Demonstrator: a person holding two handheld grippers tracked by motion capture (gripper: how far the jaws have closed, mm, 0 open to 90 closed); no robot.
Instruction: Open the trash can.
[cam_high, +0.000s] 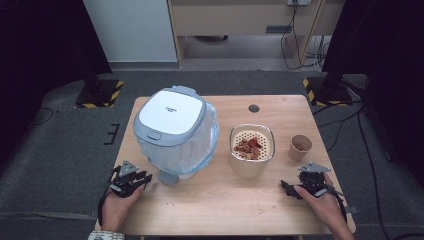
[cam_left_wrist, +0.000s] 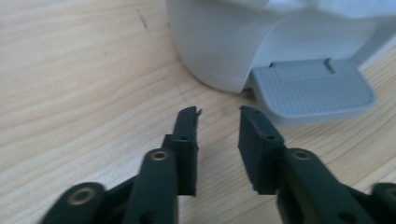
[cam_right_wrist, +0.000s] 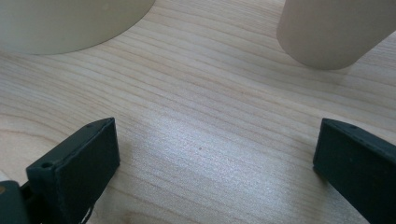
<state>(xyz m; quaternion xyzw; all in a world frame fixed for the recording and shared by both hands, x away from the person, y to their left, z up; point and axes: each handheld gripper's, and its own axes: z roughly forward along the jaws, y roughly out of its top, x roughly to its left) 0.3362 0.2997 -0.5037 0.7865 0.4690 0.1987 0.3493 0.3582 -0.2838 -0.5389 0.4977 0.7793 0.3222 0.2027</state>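
Nearest, the left claw (cam_high: 145, 178) rests slightly parted and the right claw (cam_high: 285, 186) spread wide, both empty on the surface (cam_high: 215, 200); beyond, mid-surface, the strainer bowl (cam_high: 251, 150) of snacks looks light, rigid, best gripped at its rim.

The table (cam_right_wrist: 210, 116) is pale wood with fine grain and a soft sheen. The bin (cam_high: 172, 127) looks like smooth plastic, its pedal (cam_left_wrist: 313, 91) finely ribbed. Gripper pads (cam_left_wrist: 187, 140) are matt black.
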